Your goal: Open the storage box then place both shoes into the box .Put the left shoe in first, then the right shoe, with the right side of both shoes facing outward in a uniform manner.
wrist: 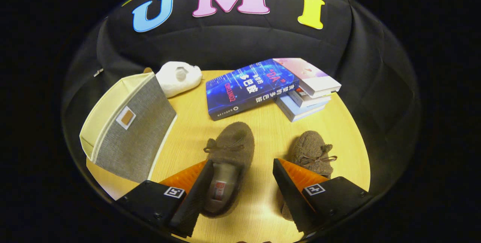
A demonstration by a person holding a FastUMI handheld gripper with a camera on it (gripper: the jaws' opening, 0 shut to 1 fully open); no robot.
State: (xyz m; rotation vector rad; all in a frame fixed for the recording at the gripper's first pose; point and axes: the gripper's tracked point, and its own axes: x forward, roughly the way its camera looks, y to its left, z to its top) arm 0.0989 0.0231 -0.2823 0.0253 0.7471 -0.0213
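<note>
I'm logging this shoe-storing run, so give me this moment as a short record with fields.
gripper: gripper open, holding nothing
left shoe: brown fuzzy shoe between the fingers, beside one of them
right shoe: second brown shoe partly behind the other finger
storage box: grey fabric box beside the shoes, flat side facing the camera
books: stack beyond the shoes
plush: white toy behind the box
surface: wooden table

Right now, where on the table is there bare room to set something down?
Bare wood lies between the two slippers and from there up to the blue book. The storage box and white plush toy crowd one side, the book stack the far edge. The open gripper has one finger beside a slipper.
</note>
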